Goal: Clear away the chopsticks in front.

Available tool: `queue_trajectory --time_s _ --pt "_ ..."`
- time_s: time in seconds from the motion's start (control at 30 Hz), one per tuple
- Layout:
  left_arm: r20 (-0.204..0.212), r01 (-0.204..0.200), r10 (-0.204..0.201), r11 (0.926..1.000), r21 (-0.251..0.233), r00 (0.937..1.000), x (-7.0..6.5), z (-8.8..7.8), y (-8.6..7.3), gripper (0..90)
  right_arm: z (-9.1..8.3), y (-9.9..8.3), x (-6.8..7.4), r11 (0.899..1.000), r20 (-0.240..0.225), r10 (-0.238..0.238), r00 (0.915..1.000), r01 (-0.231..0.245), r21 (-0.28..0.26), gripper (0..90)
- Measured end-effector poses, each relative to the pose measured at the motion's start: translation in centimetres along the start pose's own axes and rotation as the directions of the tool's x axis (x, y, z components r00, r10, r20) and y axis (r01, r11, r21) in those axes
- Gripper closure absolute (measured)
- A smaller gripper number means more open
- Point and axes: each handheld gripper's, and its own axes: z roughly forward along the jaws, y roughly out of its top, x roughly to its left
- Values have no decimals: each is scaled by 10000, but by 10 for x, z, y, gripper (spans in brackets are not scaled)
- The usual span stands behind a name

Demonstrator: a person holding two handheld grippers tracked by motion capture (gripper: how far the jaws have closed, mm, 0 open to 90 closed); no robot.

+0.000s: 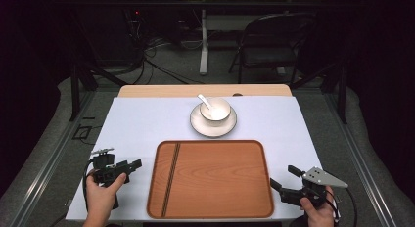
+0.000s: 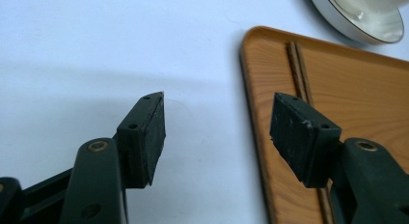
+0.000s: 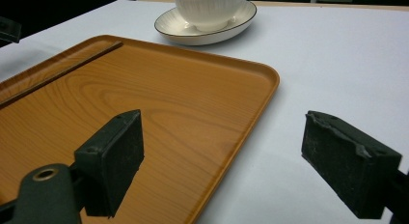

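A brown wooden tray (image 1: 215, 178) lies on the white table cover near the front edge. A pair of dark chopsticks (image 1: 171, 178) rests lengthwise on its left part. Behind the tray, a white bowl (image 1: 216, 110) with a white spoon (image 1: 203, 100) in it stands on a saucer (image 1: 195, 124). My left gripper (image 1: 131, 169) is just left of the tray, open and holding nothing. In the left gripper view its jaws (image 2: 219, 113) straddle the tray's left rim (image 2: 251, 89), with the chopsticks (image 2: 298, 74) beyond. My right gripper (image 1: 285, 177) is at the tray's right edge, open and holding nothing (image 3: 224, 132).
The white cover (image 1: 142, 124) spans the table, with a strip of bare wood at the far edge. Beyond the table are a folding chair (image 1: 274, 41), a desk leg and cables on the floor. In the right gripper view the bowl (image 3: 207, 7) stands beyond the tray (image 3: 159, 89).
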Motion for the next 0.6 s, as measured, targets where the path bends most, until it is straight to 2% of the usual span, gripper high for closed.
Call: queue_trajectory --time_s 0.07,0.17,0.37,0.6 --pt "8 156 -156 9997 -181 9999 3 1 -2 368 0 0 0 10000 11 11 10000 -11 -4 147" --pt "-96 163 -166 9991 -401 9998 7 4 -5 364 0 0 0 10000 17 13 10000 -13 -15 146" --pt "-41 96 -97 9994 -339 9999 6 8 -10 364 0 0 0 10000 14 19 10000 -19 -2 146" --pt "14 264 -264 9994 -227 9997 7 9 -14 364 0 0 0 10000 -8 5 10000 -5 -11 147"
